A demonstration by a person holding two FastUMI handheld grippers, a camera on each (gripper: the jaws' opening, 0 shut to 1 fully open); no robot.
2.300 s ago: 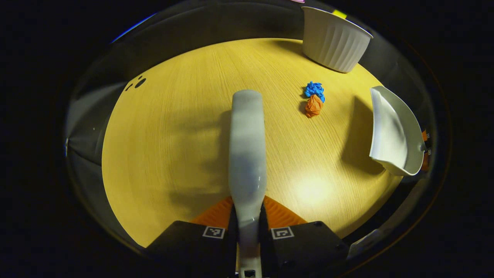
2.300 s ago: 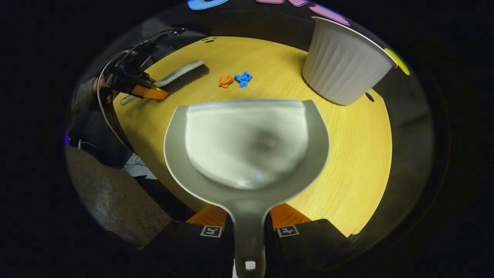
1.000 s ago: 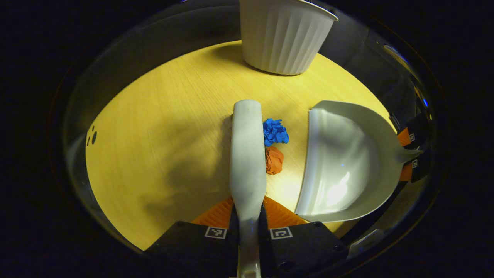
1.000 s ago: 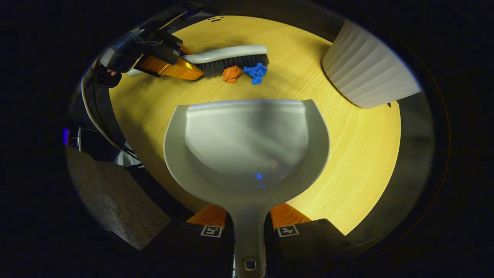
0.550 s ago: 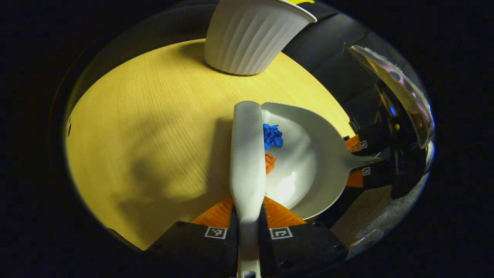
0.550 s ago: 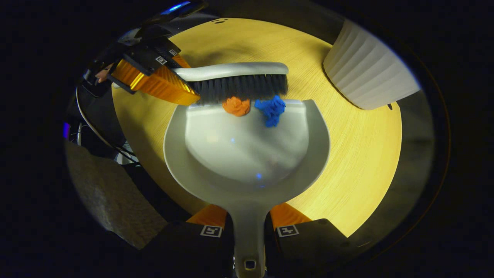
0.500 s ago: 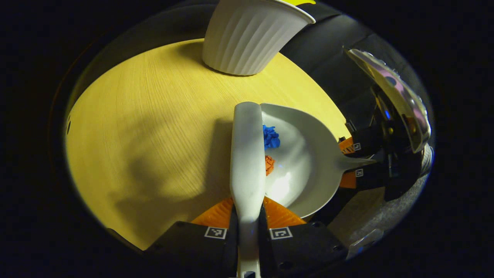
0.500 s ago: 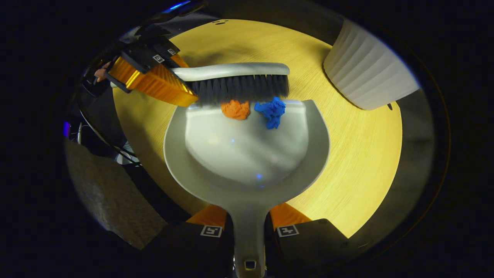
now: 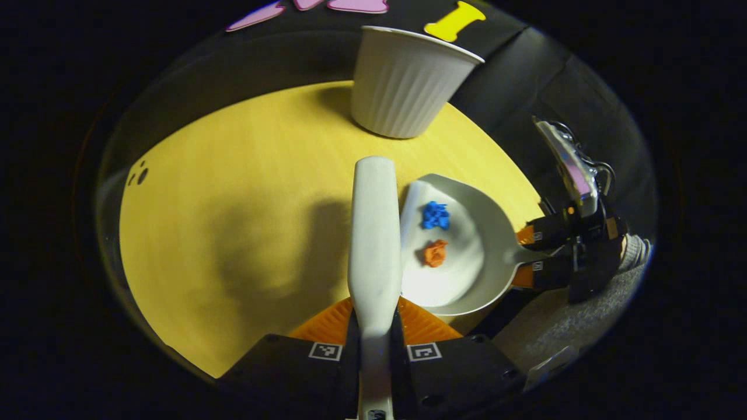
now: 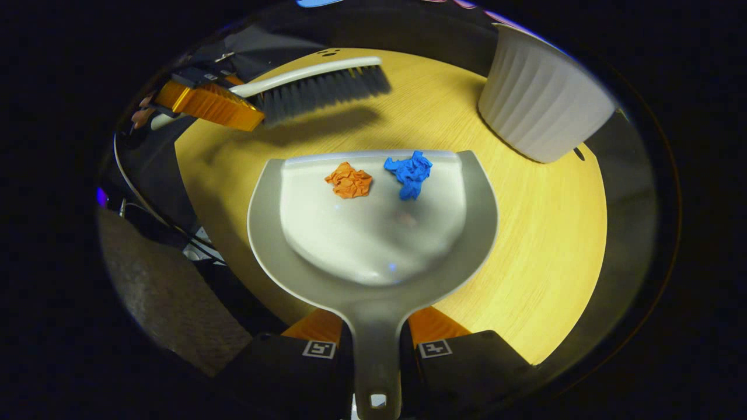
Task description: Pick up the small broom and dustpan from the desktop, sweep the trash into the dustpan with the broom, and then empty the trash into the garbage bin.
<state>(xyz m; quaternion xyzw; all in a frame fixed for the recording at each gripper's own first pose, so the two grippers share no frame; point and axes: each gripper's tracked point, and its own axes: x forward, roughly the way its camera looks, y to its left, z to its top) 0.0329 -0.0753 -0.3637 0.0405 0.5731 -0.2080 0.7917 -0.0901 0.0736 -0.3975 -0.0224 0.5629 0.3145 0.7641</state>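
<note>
Dustpan [image 10: 373,251] holds orange, blue paper wads

Left tool [image 9: 373,326]: black housing, square coded markers, ribbed faces.

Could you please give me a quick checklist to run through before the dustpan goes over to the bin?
1. Both paper scraps, orange and blue, inside the dustpan: ok.
2. Right gripper clamped on the dustpan handle: ok.
3. Scraps safely back from the front lip: not ok, they sit close to it.
4. Broom lifted clear of the pan, held by the left gripper: ok.
5. Bin upright on the table: ok.
6. Room inside the bin: cannot tell.
</note>
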